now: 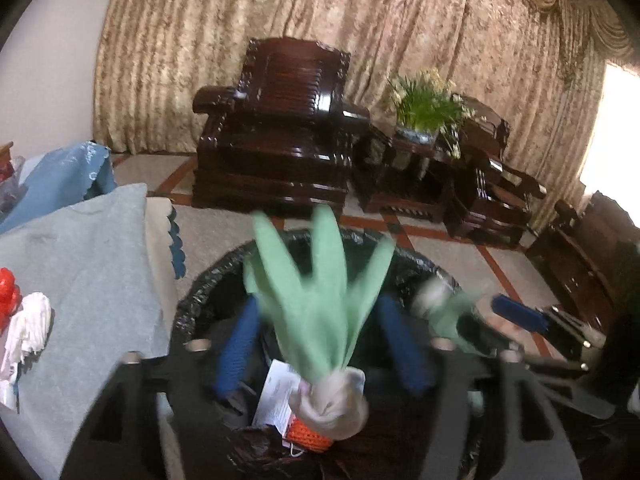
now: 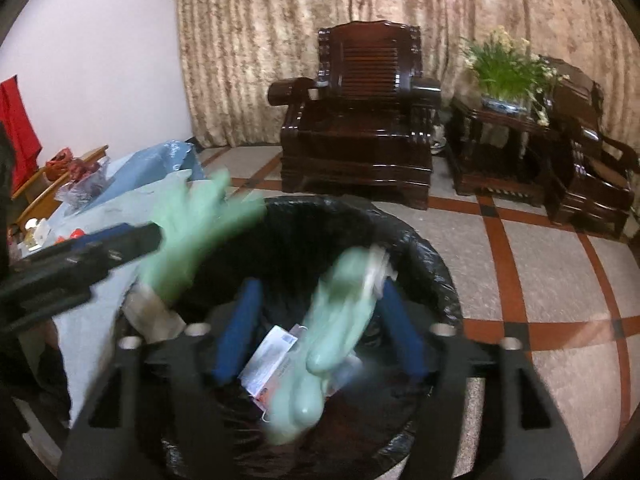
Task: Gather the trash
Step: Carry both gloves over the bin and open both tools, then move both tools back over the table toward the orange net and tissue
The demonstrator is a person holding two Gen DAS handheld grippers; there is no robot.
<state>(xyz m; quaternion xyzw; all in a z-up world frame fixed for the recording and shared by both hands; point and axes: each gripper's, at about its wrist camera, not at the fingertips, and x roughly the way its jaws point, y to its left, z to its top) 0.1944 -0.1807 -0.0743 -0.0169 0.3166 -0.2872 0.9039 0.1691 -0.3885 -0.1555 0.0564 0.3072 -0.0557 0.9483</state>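
Observation:
A bin lined with a black bag (image 1: 208,280) (image 2: 424,248) stands on the floor under both grippers. My left gripper (image 1: 320,344) is open; a blurred green-and-white leek-shaped toy (image 1: 320,300) hangs free between its blue fingers (image 1: 236,348), above the bin. My right gripper (image 2: 320,328) is open; a second blurred green toy (image 2: 336,340) is between its fingers (image 2: 240,328), over the bin. A white card (image 2: 268,356) and an orange knitted piece (image 1: 308,436) lie in the bin. The left gripper (image 2: 120,240) and its toy (image 2: 188,236) show in the right wrist view.
A table with a grey-blue cloth (image 1: 88,280) is left of the bin, with a red and white object (image 1: 24,320) on it. Dark wooden armchairs (image 1: 276,128) (image 2: 360,120) and a side table with a plant (image 2: 508,76) stand by the curtain.

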